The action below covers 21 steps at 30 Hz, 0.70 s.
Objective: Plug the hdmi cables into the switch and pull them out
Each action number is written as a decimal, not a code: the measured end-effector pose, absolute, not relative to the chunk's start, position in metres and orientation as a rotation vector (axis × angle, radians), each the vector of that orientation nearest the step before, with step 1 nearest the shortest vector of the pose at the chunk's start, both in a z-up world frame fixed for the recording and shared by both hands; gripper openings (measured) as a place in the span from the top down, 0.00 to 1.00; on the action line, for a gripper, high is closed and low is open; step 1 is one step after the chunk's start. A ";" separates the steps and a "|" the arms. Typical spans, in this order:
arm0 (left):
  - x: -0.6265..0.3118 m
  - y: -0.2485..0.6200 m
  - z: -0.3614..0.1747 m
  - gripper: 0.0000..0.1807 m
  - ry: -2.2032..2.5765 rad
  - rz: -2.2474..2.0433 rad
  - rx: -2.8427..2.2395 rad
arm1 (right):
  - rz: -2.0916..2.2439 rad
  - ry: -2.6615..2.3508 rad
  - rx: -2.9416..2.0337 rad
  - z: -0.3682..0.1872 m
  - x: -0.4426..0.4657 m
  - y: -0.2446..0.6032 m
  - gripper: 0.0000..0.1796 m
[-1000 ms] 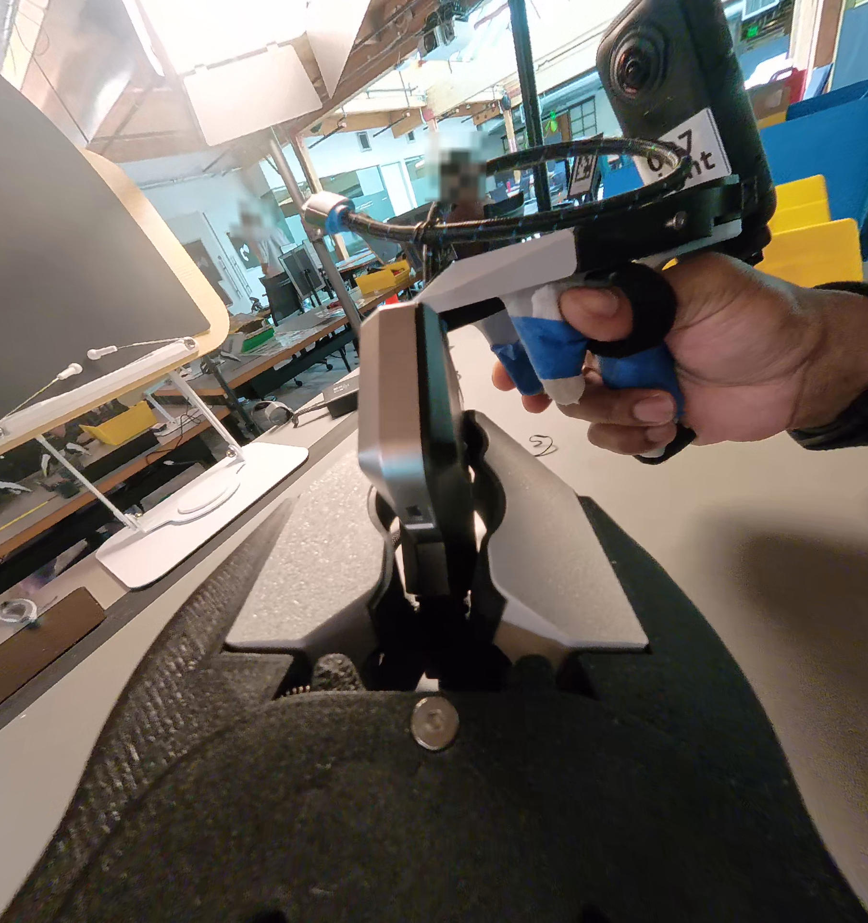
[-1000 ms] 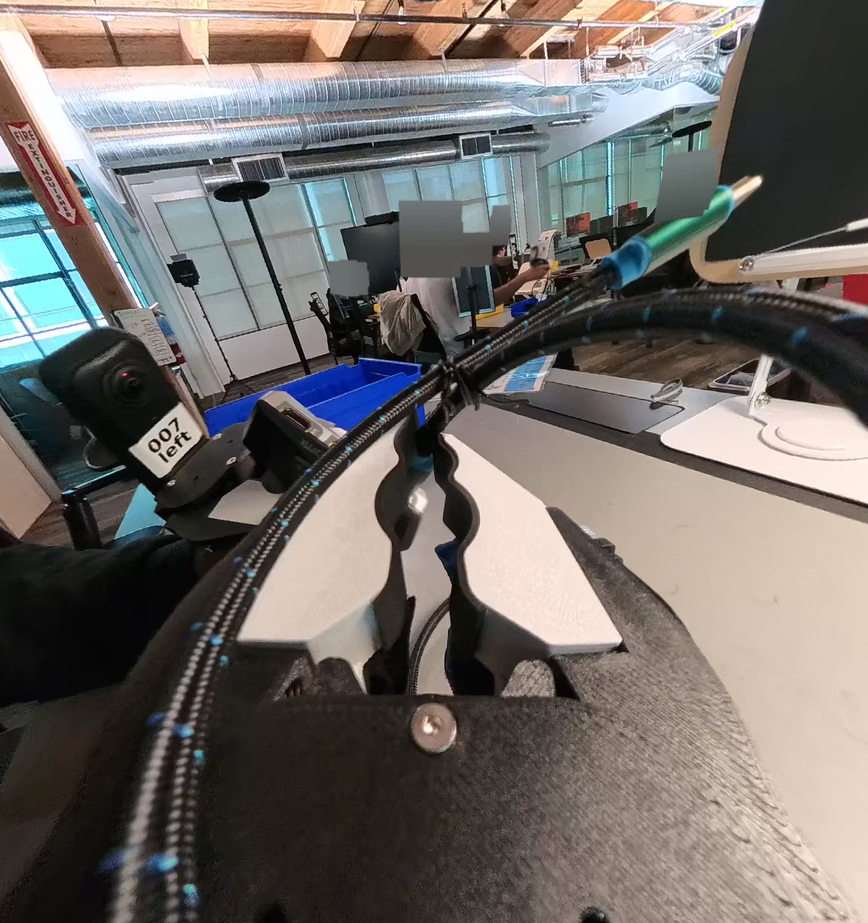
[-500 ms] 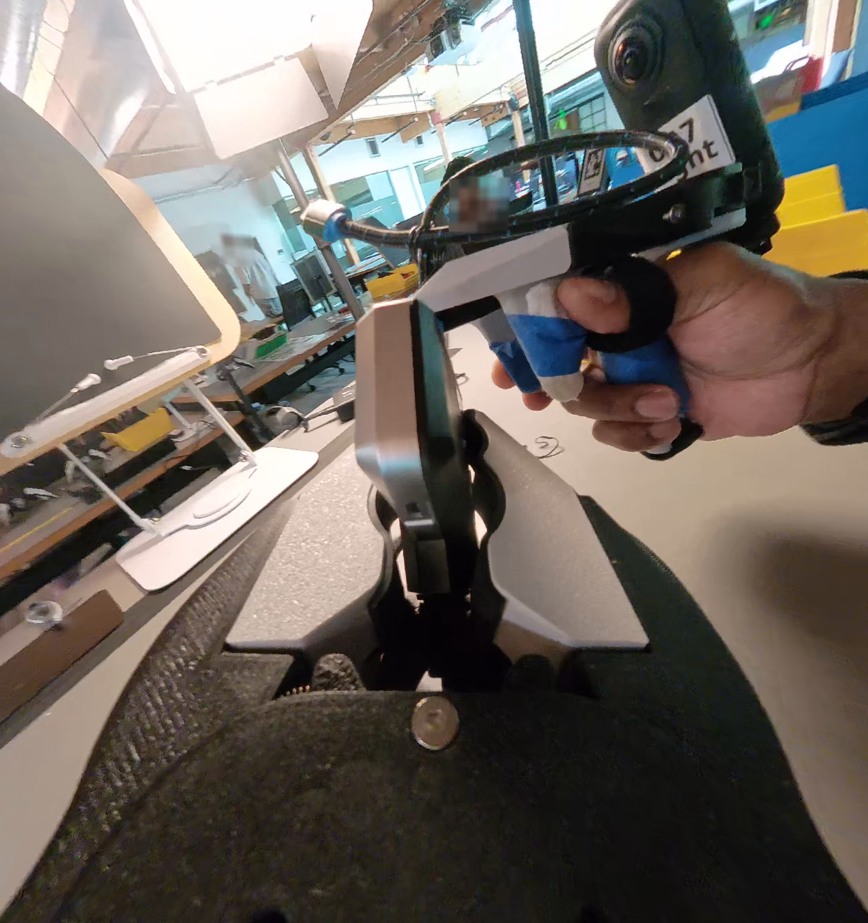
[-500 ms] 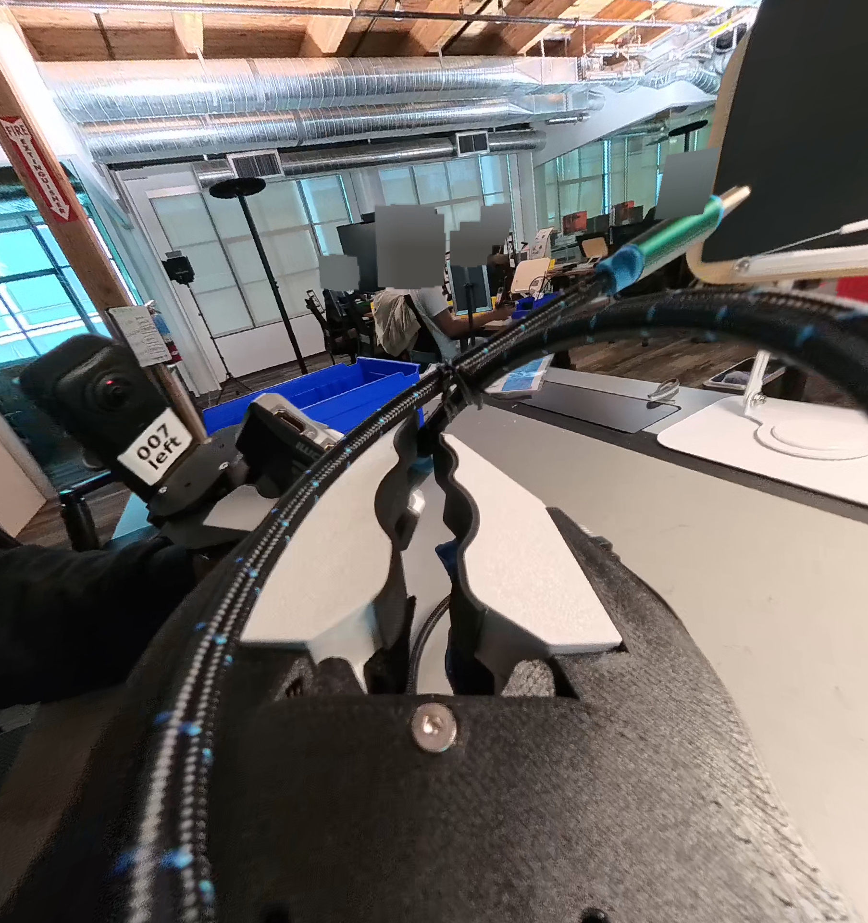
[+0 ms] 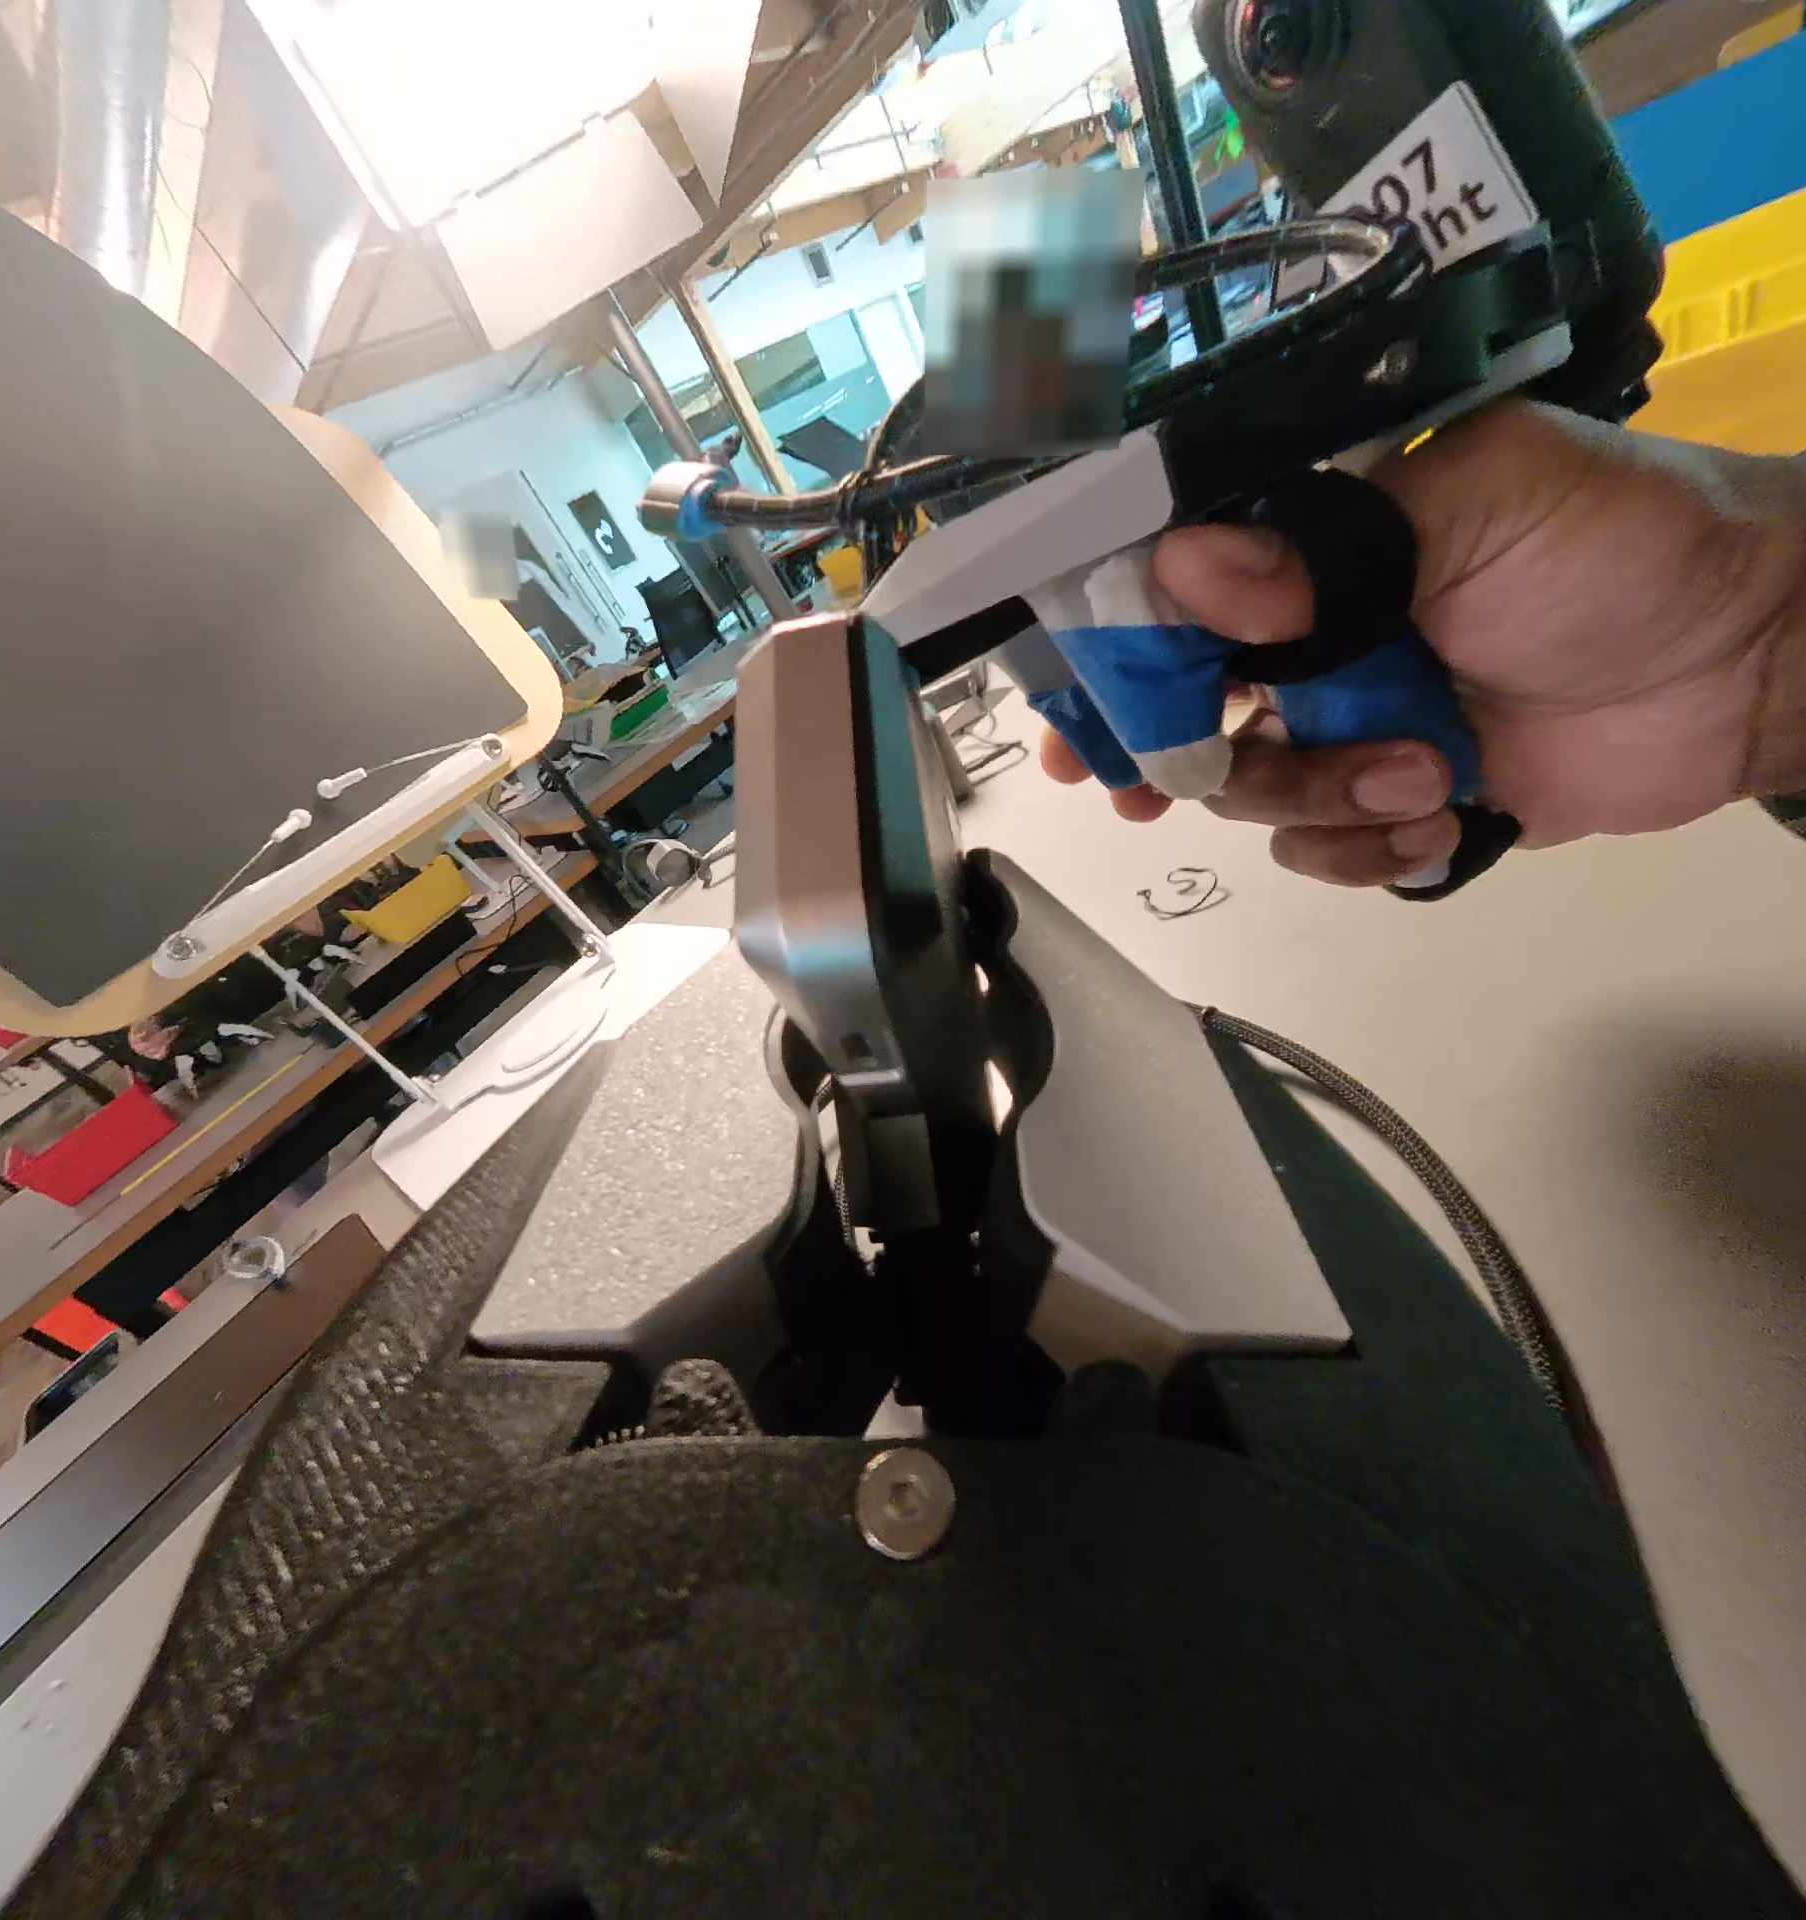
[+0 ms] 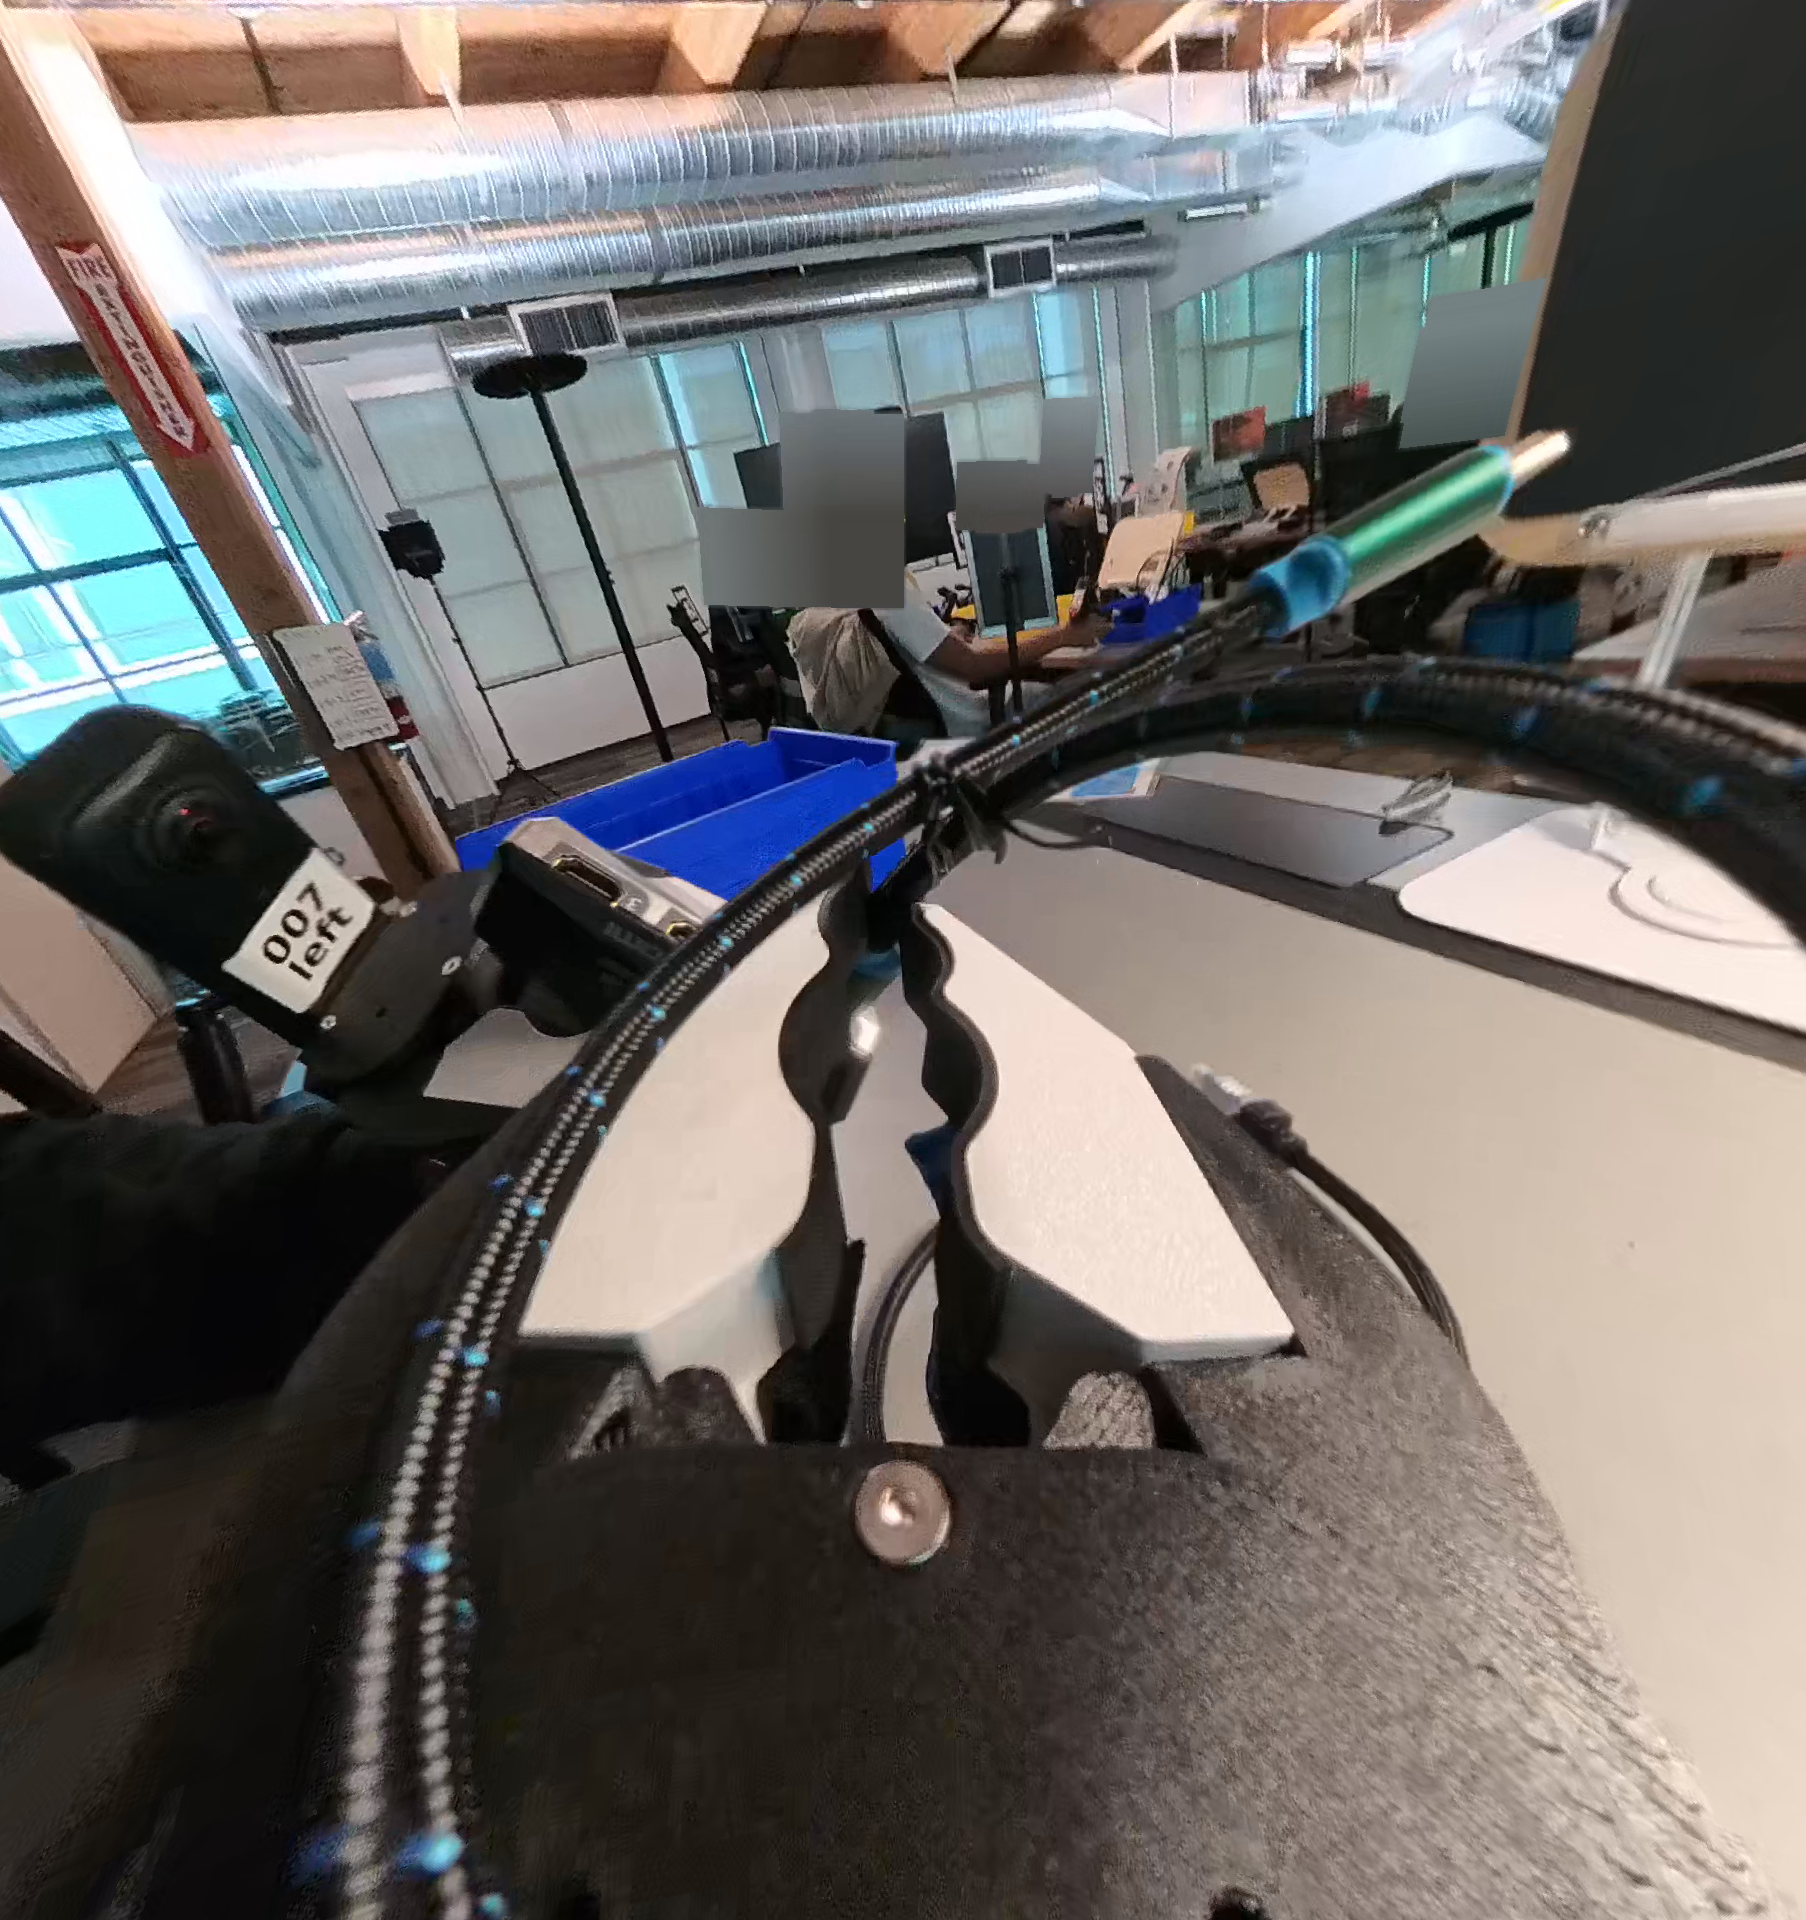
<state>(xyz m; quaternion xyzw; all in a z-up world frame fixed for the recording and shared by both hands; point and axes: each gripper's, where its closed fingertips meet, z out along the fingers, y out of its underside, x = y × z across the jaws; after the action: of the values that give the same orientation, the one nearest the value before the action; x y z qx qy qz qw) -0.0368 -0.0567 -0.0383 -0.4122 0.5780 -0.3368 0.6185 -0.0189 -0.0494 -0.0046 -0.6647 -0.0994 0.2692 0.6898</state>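
Observation:
My left gripper (image 5: 914,935) is shut on the HDMI switch (image 5: 805,831), a silver and black box held upright above the grey table. The switch also shows in the right wrist view (image 6: 592,894), port side toward me, with the left gripper (image 6: 483,935) behind it. My right gripper (image 6: 891,914) is shut on a black braided HDMI cable (image 6: 608,1060) that loops over it. The cable's green plug (image 6: 1398,530) points up and right, away from the switch. In the left wrist view the right gripper (image 5: 888,582) sits just beyond the switch's top, and the plug (image 5: 683,507) points left.
A dark screen on a white stand (image 5: 203,623) stands at the left, its base (image 5: 525,1049) on the table (image 5: 1501,1091). A second braided cable (image 5: 1418,1143) lies on the table. A blue bin (image 6: 733,800) and a black pad (image 6: 1273,831) lie farther off. The grippers' ends are close to 4 cm from one another.
In the left wrist view the right gripper has risen and its plug has swung right, nearer the switch's top. In the right wrist view the switch has come closer and shows its ports.

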 end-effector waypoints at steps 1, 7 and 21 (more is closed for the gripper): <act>-0.036 -0.056 -0.040 0.87 1.333 -0.765 -0.953 | 0.595 -0.223 -1.484 -0.004 -0.019 -0.049 0.97; -0.038 -0.063 -0.034 0.87 1.332 -0.851 -0.935 | 0.542 -0.319 -1.450 0.004 -0.023 -0.056 0.98; -0.038 -0.058 -0.042 0.85 1.374 -0.927 -0.962 | 0.597 -0.280 -1.472 0.000 -0.024 -0.054 0.96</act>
<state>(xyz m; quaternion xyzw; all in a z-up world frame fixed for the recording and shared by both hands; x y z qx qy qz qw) -0.0375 -0.0576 -0.0423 -0.4109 0.5865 -0.3956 0.5750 -0.0239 -0.0539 -0.0004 -0.6586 -0.1254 0.2673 0.6921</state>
